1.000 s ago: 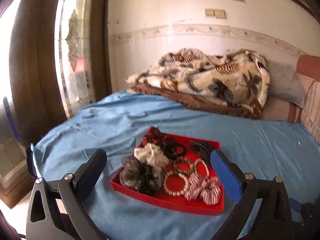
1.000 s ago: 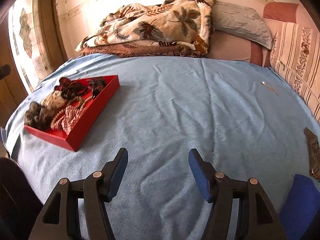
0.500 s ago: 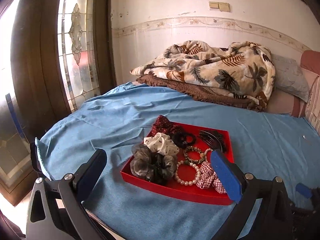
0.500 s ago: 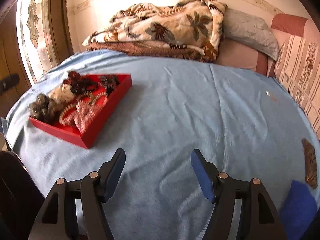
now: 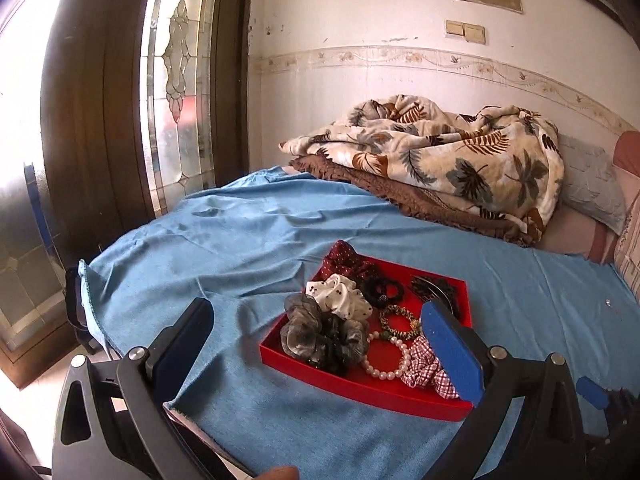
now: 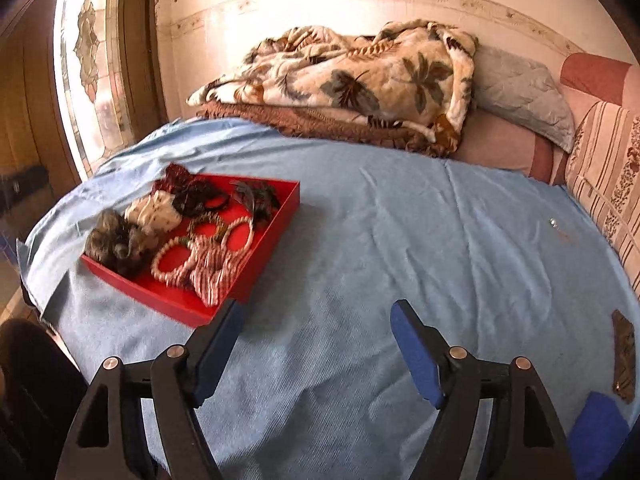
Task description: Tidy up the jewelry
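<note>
A: Start big. What lies where?

B: The bed [image 6: 400,240] carries the red tray [image 5: 360,390] near its left edge, with scrunchies [image 5: 324,336], a pearl bracelet [image 5: 386,358] and a beaded bracelet [image 5: 400,318] all inside it.

A: What changed?

B: Both views have pulled back and up over the last second; the tray now sits further ahead of the left gripper [image 5: 320,348], and nothing in it has shifted.

A: The grippers?

B: Left and right gripper [image 6: 316,346] both spread wide, holding nothing. That fits either sorting to come or a finished tray.

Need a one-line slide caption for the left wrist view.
Open left tool above blue bedsheet, facing red tray of scrunchies and bead bracelets.
</note>
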Tool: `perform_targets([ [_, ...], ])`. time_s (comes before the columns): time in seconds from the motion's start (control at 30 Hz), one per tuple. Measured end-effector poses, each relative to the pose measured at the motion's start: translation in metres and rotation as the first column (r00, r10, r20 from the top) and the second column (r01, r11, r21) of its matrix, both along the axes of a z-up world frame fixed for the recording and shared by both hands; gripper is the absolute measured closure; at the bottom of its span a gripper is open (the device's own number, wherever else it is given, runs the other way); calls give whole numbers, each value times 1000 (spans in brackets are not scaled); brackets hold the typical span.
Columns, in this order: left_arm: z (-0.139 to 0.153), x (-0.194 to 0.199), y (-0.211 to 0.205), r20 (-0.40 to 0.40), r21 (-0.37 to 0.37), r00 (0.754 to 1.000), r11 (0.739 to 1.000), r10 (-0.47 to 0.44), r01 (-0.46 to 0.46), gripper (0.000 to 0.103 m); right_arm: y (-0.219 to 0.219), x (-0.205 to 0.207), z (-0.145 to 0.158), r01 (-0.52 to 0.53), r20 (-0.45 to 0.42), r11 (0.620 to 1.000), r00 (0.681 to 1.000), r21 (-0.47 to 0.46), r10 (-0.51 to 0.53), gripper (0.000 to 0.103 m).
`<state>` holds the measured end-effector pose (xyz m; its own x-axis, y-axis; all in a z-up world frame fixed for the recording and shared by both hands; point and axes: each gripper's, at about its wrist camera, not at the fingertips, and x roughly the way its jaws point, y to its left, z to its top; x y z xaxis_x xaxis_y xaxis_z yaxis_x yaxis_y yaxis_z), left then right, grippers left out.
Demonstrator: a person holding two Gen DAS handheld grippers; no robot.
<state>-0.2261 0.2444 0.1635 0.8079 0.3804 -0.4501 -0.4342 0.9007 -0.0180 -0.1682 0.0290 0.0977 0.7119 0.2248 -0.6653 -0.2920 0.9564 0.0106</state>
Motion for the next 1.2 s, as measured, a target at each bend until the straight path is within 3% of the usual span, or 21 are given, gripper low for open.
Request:
perform_targets([
  [0.13, 1, 2, -6, 2, 15, 1000, 1000, 11, -11, 0, -4, 1, 0, 12, 3, 1000, 1000, 15, -12, 22],
  [0.27, -2, 5, -15, 3, 11, 999, 999, -34, 34, 0, -8, 1, -2, 22, 5, 1000, 1000, 20, -22, 21],
  [0.63, -31, 25, -31, -165, -7, 981, 995, -104, 104, 0, -15, 4, -11, 43, -30, 999, 999, 28, -42, 21],
  [1.2, -52, 28, -26, -240, -58, 963, 992, -123, 112, 0, 0, -1, -8, 27, -35, 999, 999, -18, -28, 21],
])
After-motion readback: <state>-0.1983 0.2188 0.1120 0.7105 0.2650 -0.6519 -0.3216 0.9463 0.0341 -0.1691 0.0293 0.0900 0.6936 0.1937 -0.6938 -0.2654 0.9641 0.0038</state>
